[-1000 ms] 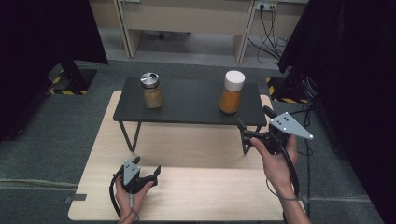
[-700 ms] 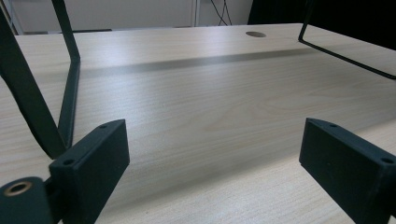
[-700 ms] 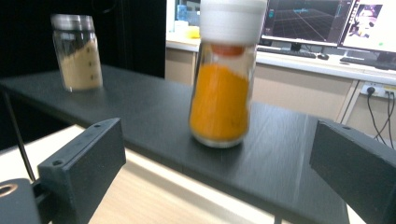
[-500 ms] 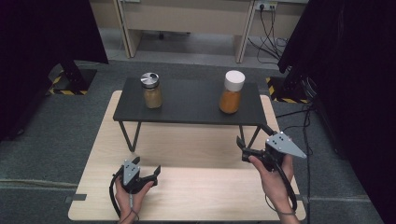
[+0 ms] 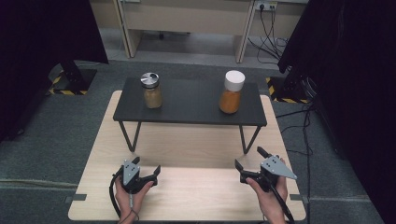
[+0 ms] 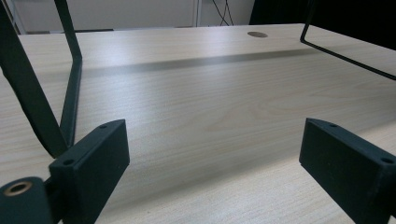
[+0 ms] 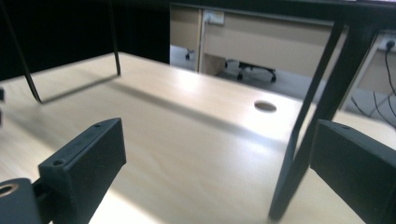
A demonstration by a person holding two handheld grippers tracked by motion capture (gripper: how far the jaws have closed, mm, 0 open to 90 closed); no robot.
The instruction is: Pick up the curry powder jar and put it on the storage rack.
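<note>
The left hand-held gripper (image 5: 148, 171) sits low over the wooden worktop (image 5: 196, 144), jaws wide apart with nothing between them. The right hand-held gripper (image 5: 251, 160) is also low over the worktop, jaws wide apart and empty. Both are near the front edge. Two jars stand well away on a small black table (image 5: 191, 102): a silver-lid jar (image 5: 151, 90) and a white-lid jar (image 5: 232, 92).

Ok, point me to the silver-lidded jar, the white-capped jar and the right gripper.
silver-lidded jar (image 5: 152, 91): high view, on its glass body below the lid.
white-capped jar (image 5: 232, 92): high view, where cap meets orange contents.
right gripper (image 5: 250, 158): high view, midway between its open fingertips.
</note>
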